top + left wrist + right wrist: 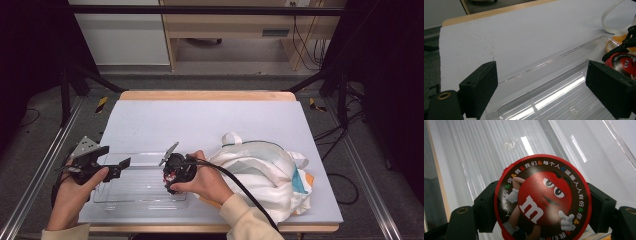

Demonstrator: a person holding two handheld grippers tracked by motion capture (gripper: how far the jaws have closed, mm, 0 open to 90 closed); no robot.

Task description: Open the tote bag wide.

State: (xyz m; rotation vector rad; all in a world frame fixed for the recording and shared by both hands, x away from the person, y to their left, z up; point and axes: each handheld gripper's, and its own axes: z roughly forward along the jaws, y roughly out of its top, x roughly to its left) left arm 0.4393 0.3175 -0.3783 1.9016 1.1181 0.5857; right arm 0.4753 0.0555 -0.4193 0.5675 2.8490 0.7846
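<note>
— Where are we? The clear tray (142,192) sits at the bench's (210,125) near left corner, our left gripper (120,167) beside it, jaws released.

— Our right gripper (172,181) grasps the round candy tin (541,197) over the tray; lowering and releasing remain.

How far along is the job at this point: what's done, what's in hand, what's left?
Done: the right tool is shut on the round red candy tin and holds it above the clear plastic tray.
In hand: the left tool is open at the tray's left end, jaws either side of its rim, not gripping.
Left: likely setting the tin down in the tray, which looks bare inside. The white tote bag lies slumped beside it.
</note>
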